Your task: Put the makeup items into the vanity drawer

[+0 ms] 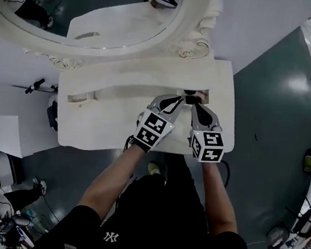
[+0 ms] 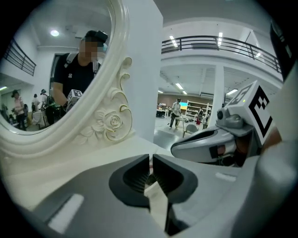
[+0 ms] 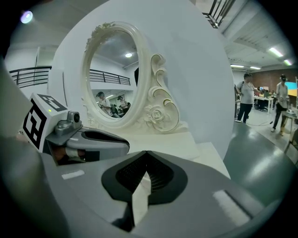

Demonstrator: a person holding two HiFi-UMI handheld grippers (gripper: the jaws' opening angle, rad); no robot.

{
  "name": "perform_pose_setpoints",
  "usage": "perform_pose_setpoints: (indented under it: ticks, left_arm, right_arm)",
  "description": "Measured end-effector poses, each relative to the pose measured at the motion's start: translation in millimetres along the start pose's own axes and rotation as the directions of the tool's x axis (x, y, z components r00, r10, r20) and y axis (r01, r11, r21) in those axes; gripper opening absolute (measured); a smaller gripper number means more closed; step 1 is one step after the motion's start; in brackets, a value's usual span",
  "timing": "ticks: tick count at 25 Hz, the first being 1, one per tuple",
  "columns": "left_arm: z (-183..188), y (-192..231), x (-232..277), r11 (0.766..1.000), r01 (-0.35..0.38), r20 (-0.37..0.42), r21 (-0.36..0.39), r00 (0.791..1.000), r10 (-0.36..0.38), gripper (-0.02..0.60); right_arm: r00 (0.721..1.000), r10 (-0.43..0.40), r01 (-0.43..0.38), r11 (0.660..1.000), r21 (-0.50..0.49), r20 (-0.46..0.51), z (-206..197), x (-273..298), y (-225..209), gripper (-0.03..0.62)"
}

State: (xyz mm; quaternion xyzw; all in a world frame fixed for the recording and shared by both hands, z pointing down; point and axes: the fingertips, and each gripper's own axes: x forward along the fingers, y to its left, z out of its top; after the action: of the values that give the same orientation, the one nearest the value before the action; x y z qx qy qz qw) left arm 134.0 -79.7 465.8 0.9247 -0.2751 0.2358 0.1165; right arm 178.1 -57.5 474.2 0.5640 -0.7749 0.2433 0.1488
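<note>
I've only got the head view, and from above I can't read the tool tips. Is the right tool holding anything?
Observer: No. The right gripper view shows the right tool with its jaws shut together and nothing between them.
Operator: And the other one?
Observer: The left gripper view shows the left tool with its jaws closed to a thin slit, nothing visibly gripped.
Operator: Anyone standing off to my right?
Observer: Yes. The right gripper view shows a person and a second person standing on the floor well past the vanity.
</note>
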Motion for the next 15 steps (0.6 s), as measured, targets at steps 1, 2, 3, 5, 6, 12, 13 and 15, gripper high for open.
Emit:
perform_pose_setpoints:
  ticks: [1,2,3,5,6,12,13,15]
  left_arm:
    - [1,-1,-7,1.000,-0.005,0.014,-0.014,1.000,0.005,0.017]
    - [2,-2,-14,1.000,-0.009,0.027,-0.028,1.000,0.010,0.008]
    - [2,-3,-21,0.999,-0.014,0.038,-0.043,0.999,0.015,0.003]
    - [3,-5,-36,0.997,-0.019,0.062,-0.081,0.998,0.024,0.002]
    - [5,-7,-43,0.995,-0.021,0.074,-0.100,0.997,0.029,0.002]
    - [11,-12,-92,0.978,-0.035,0.147,-0.205,0.987,0.067,0.002]
    - [12,-14,-101,0.976,-0.038,0.158,-0.212,0.985,0.073,0.002]
    - [17,-18,-118,0.974,-0.041,0.181,-0.223,0.980,0.083,0.002]
  right_arm:
    - [1.000,0.004,-0.004,1.000,-0.008,0.002,0,-2,6,0.023]
    - [1.000,0.008,-0.008,1.000,-0.015,0.004,1,-4,13,0.023]
    - [1.000,0.011,-0.011,1.000,-0.023,0.007,1,-6,19,0.023]
    - [1.000,0.018,-0.017,0.999,-0.036,0.014,2,-12,31,0.023]
    - [1.000,0.021,-0.020,0.999,-0.041,0.018,3,-15,37,0.023]
    - [0.998,0.043,-0.039,0.996,-0.076,0.049,14,-33,74,0.023]
    - [0.997,0.047,-0.042,0.996,-0.082,0.055,17,-38,80,0.023]
    - [0.996,0.052,-0.046,0.995,-0.094,0.068,22,-47,93,0.023]
